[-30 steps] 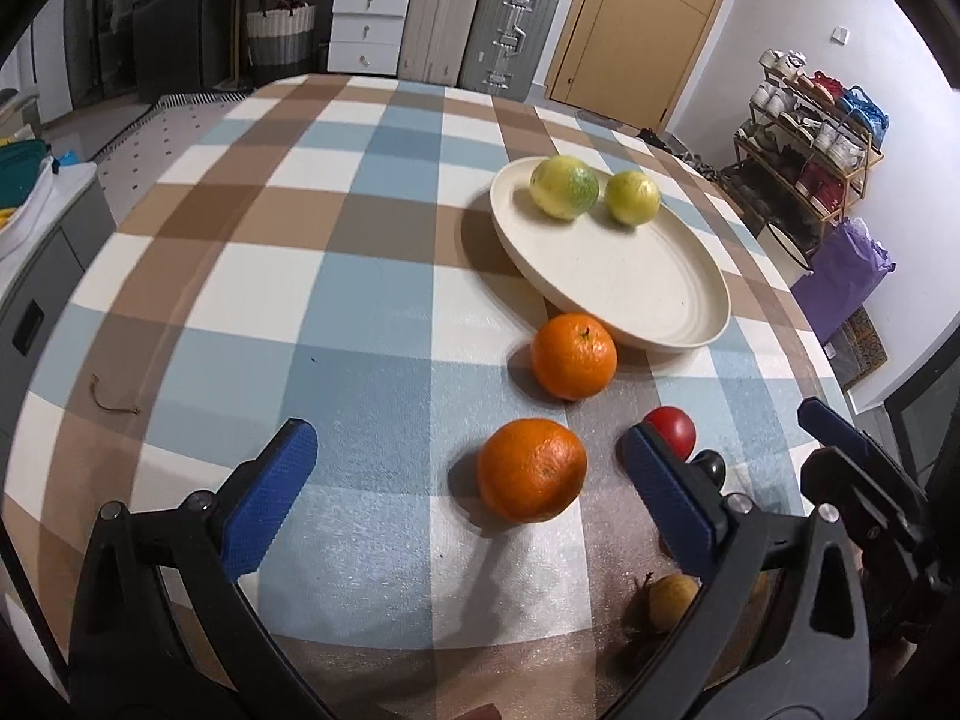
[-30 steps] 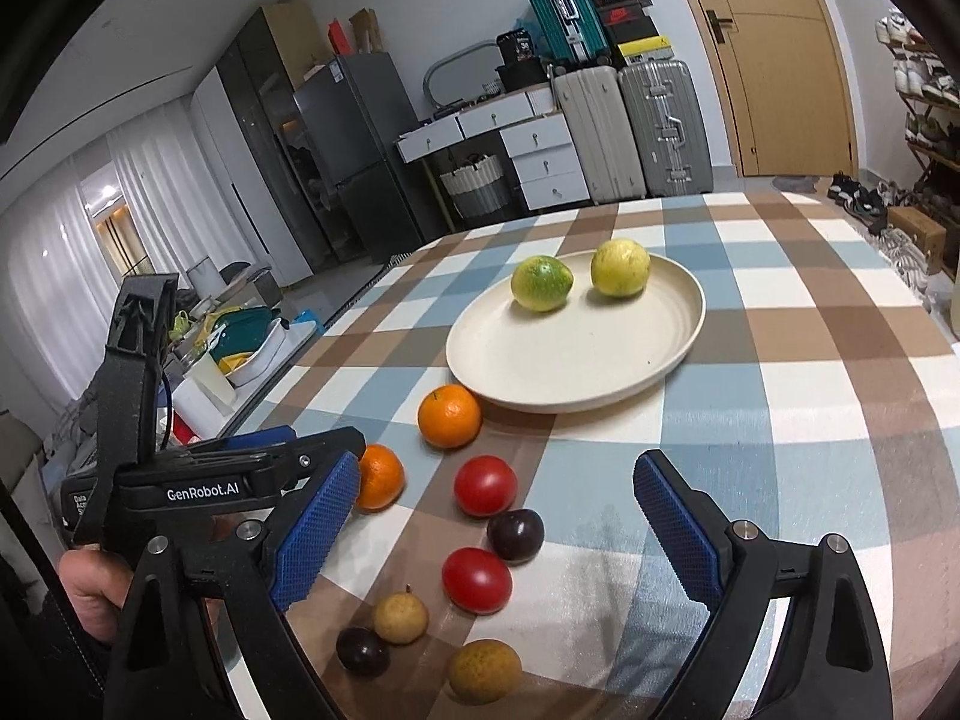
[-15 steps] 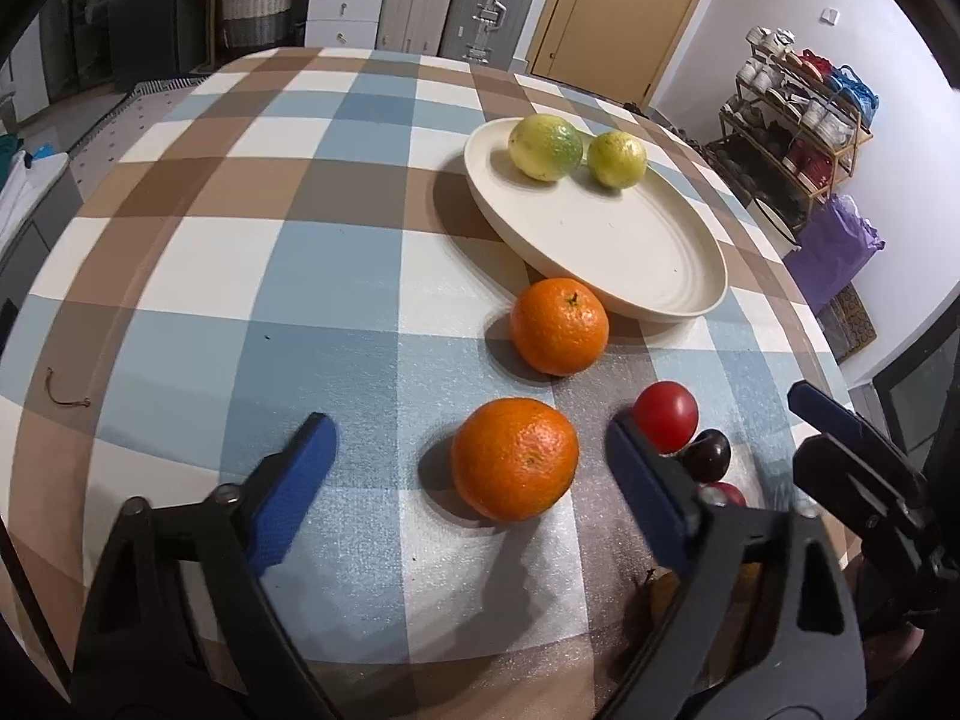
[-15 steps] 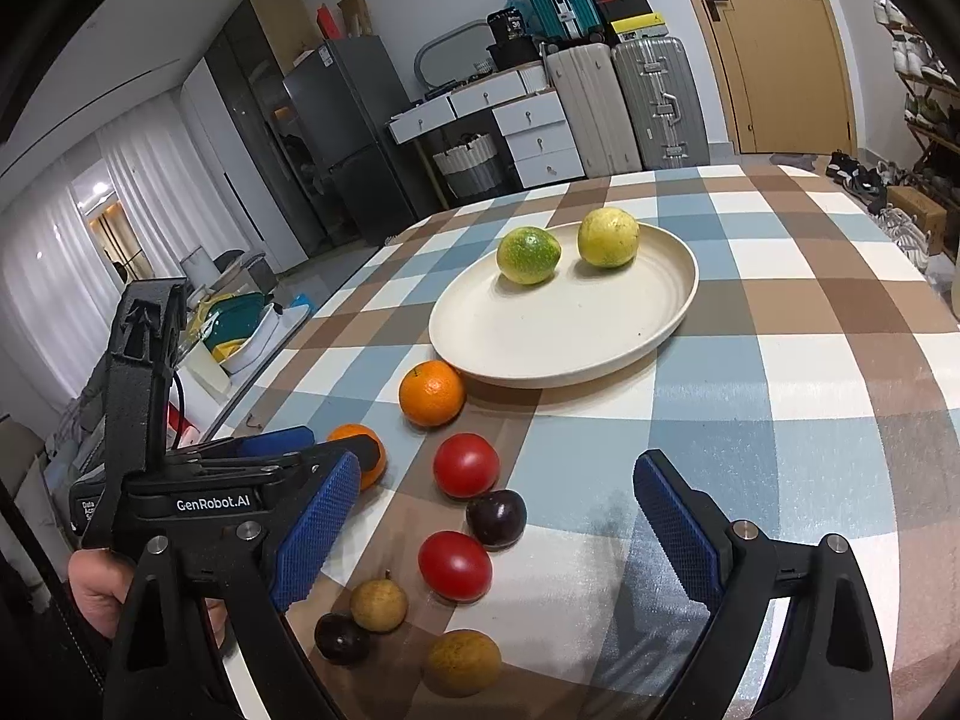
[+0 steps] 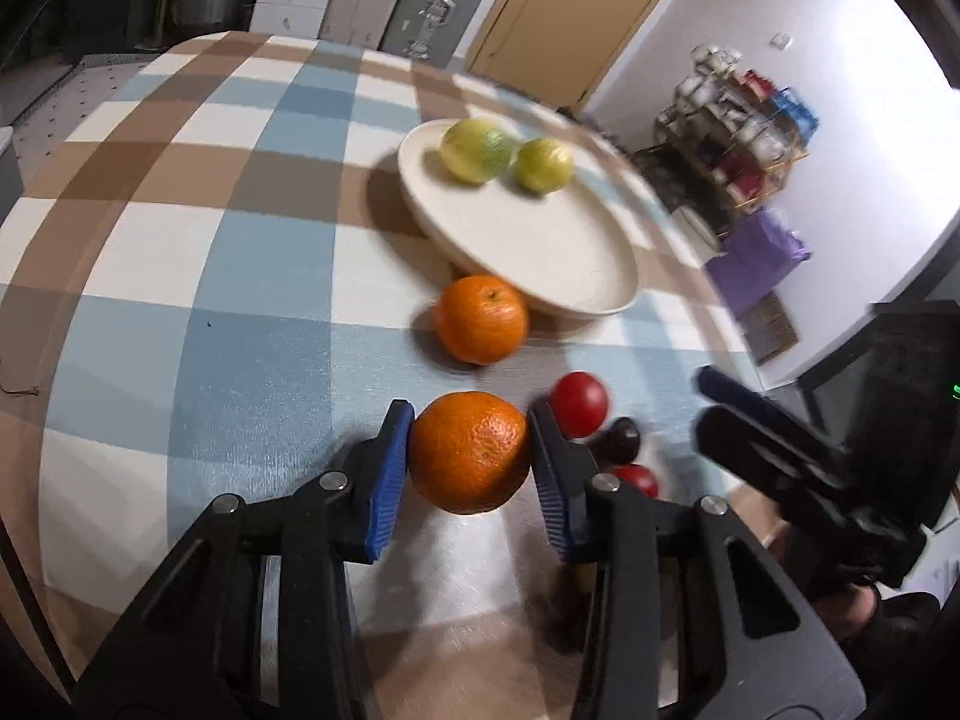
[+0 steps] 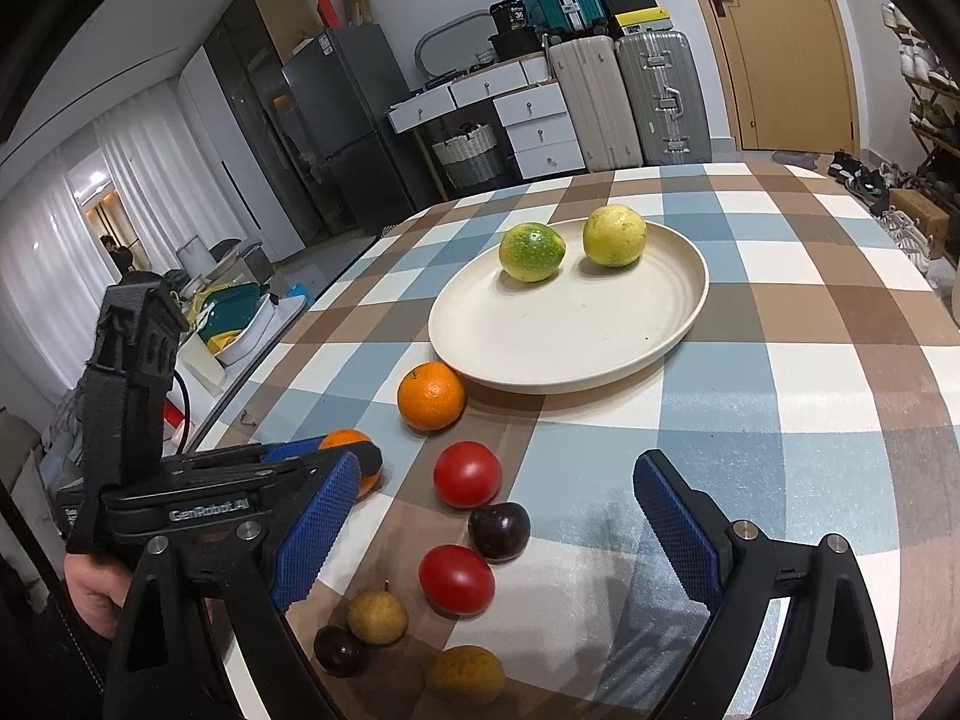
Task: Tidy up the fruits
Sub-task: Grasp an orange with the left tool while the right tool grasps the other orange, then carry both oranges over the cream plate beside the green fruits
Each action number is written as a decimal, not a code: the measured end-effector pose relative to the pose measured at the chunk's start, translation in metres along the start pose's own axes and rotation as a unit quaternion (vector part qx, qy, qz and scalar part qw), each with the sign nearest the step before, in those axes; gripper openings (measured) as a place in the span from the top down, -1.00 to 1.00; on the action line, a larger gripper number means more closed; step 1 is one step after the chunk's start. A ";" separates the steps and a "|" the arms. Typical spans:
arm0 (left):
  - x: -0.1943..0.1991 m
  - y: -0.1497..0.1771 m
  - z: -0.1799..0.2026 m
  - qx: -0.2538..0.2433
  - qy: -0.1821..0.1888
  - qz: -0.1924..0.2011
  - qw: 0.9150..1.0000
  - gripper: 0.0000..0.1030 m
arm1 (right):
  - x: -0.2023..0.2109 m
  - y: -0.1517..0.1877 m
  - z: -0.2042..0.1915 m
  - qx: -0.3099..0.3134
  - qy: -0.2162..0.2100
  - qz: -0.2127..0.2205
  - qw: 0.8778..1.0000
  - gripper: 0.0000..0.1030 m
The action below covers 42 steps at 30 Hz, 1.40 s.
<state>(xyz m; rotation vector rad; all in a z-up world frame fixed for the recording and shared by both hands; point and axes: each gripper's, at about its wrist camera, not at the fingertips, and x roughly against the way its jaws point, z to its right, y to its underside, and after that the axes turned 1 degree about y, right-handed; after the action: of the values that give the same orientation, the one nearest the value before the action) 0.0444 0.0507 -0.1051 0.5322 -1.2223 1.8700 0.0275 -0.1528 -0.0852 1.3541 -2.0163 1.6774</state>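
Two citrus fruits (image 6: 570, 243) on plate (image 6: 600, 354), orange (image 6: 431, 396) just before it.

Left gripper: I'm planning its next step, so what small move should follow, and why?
Probably finish closing, then lift. The left gripper has its jaws closing, blue pads flanking the near orange, which sits on the checked tablecloth. The cream plate beyond holds only two yellow-green citrus, so there is room.
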 end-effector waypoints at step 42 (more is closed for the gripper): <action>0.043 0.022 -0.067 0.052 0.007 0.023 0.998 0.30 | -0.107 -0.038 -0.046 -0.028 0.008 -0.119 0.992 -0.69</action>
<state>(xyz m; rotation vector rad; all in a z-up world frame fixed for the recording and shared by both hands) 0.0070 0.1238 -0.1158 0.5503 -1.1422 1.9804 0.0984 -0.0565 -0.1125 1.4885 -1.7971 1.5112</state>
